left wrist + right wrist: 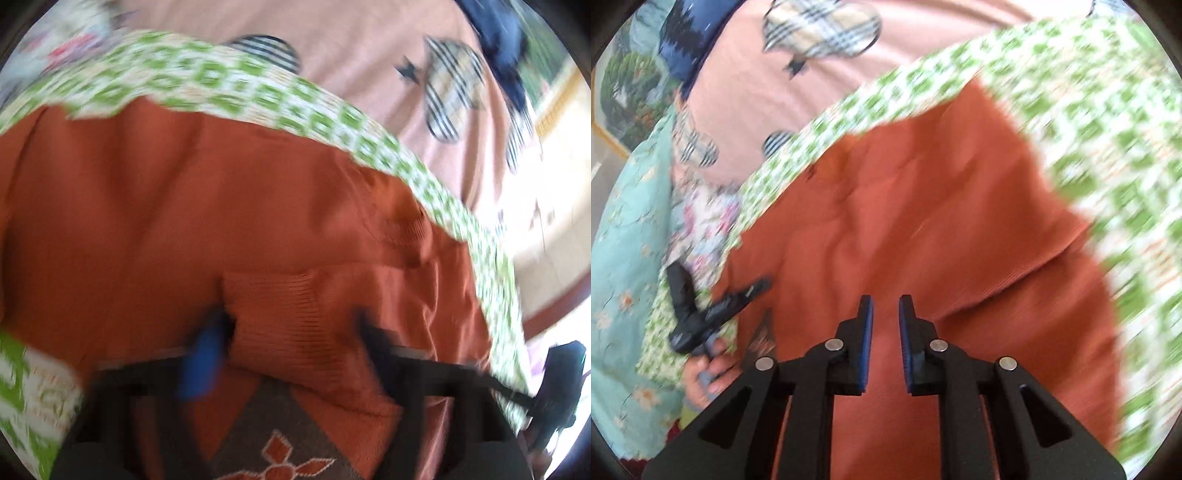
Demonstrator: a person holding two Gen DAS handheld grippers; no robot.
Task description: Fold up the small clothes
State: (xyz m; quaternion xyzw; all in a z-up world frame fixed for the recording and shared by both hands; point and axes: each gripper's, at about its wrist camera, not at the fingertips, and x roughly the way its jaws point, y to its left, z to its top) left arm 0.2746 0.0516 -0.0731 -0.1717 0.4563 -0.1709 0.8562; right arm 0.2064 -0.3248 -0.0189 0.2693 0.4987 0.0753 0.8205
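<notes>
Right tongs (885, 314) slightly spread over orange sweater (923, 206); left tongs (291, 332) w/ ribbed cuff (273, 295) between, grip unclear.

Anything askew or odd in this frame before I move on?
Nothing looks damaged or spilled. The rust-orange knit sweater lies creased on the green-and-white patterned cloth, one ribbed cuff folded between the left claw fingers. The right claw hovers open above it. Both views are motion-blurred.

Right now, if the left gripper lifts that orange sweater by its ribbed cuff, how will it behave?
Probably floppy: the orange sweater lies creased and folded over itself. The ribbed cuff between the left gripper fingers looks thick, so likely grippy, not slippery. The rest would likely drag across the green patterned cloth.
</notes>
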